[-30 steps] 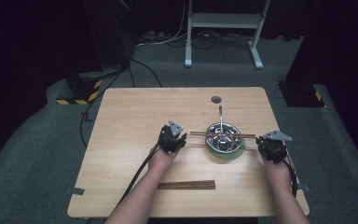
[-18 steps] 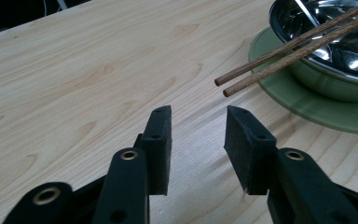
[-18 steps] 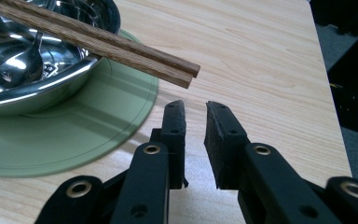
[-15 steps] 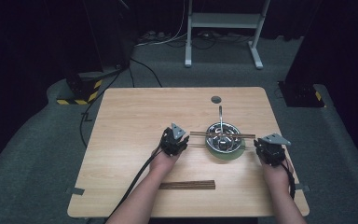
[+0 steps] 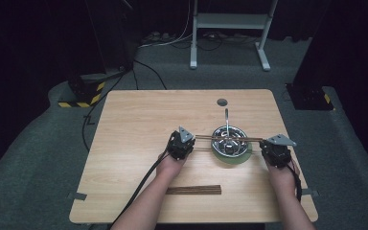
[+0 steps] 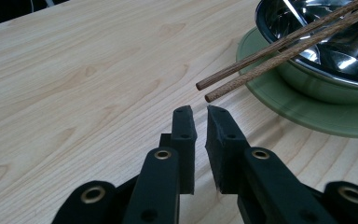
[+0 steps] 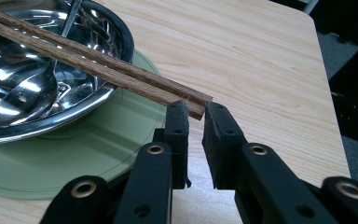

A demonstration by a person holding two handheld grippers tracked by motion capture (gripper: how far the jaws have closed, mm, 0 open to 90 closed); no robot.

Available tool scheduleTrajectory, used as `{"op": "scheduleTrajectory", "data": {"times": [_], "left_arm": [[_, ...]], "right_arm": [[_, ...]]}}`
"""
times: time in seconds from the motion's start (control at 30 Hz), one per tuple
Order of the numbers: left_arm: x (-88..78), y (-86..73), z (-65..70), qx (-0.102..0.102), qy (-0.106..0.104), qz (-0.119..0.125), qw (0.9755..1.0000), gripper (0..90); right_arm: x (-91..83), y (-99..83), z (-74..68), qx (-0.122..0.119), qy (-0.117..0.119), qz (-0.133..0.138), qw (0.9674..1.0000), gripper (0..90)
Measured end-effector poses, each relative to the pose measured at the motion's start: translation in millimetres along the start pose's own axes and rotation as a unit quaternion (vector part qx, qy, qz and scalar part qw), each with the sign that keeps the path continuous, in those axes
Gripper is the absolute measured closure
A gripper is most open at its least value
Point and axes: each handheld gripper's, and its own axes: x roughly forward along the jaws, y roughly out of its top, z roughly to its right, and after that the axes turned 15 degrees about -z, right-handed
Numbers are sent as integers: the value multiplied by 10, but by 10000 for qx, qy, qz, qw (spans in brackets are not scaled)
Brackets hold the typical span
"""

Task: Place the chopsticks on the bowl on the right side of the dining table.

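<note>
A pair of brown chopsticks lies across a steel bowl on a green plate. My left gripper sits at their left ends. Its jaws have just been closing, and in the left gripper view they stand shut with nothing between them. The chopstick ends hang free just beyond the tips. My right gripper is at the right ends. Its jaws have closed a little and are shut. The chopstick ends stop right at its tips, ungripped.
A spoon rests in the bowl, handle pointing to the far side. A second pair of chopsticks lies near the table's front edge. A round hole is in the tabletop behind the bowl. The table's right edge is close to the right hand.
</note>
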Motion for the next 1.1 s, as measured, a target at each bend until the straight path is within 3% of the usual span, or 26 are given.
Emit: {"op": "scheduleTrajectory", "data": {"times": [0.47, 0.8, 1.1], "left_arm": [[7, 51, 31, 93, -22, 25, 10000, 843], [12, 74, 26, 7, -9, 29, 10000, 843], [28, 67, 26, 46, -8, -13, 10000, 820]], "right_arm": [[16, -12, 13, 24, -4, -40, 10000, 801], [31, -14, 22, 29, -22, -46, 10000, 800], [39, -40, 26, 60, -10, -72, 10000, 790]]}}
